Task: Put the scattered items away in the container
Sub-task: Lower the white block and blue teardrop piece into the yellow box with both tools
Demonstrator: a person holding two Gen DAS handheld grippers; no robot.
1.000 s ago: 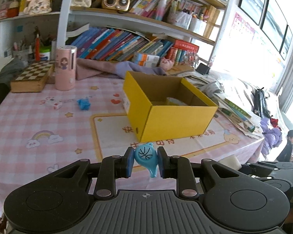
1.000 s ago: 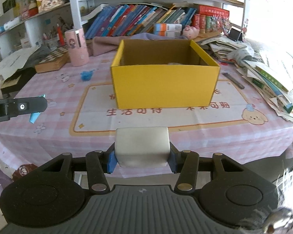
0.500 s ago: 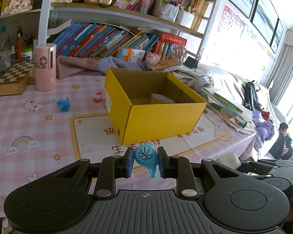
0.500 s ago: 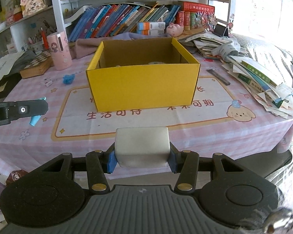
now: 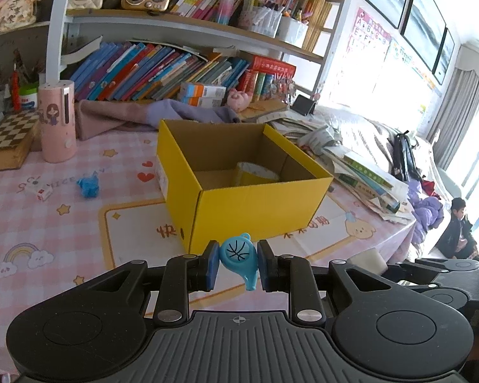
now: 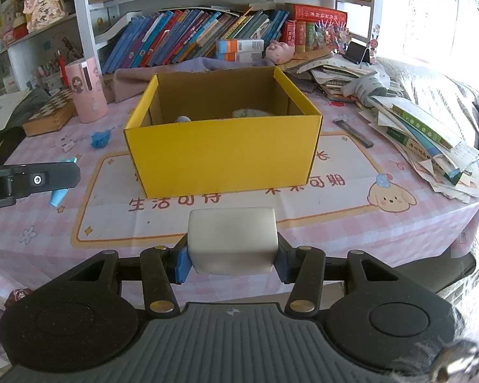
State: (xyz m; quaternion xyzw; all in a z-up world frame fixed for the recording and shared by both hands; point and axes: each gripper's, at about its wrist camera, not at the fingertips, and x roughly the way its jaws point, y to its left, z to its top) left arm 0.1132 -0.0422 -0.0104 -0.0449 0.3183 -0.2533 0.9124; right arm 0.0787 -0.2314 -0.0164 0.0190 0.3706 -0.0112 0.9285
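An open yellow cardboard box [image 5: 258,207] [image 6: 220,153] stands on the pink checked tablecloth, with a tape roll [image 5: 255,172] and a small pale object [image 6: 183,118] inside. My left gripper [image 5: 238,263] is shut on a small blue whistle [image 5: 239,257] with a basketball print, held in front of the box's near corner. My right gripper [image 6: 233,255] is shut on a white rectangular block [image 6: 233,239], held short of the box's front wall. A crumpled blue item [image 5: 87,185] [image 6: 99,138] and a small white die [image 5: 43,193] lie on the cloth left of the box.
A pink cylinder [image 5: 56,121] and a chessboard box [image 5: 6,143] stand at the back left. Piled books and papers [image 6: 424,134] fill the right side. A dark bar [image 6: 353,131] lies right of the box. A bookshelf [image 5: 175,63] runs behind. A person [image 5: 458,226] sits far right.
Both grippers have moved closer to the yellow box, which looks larger now. The whistle and the white block stay gripped.
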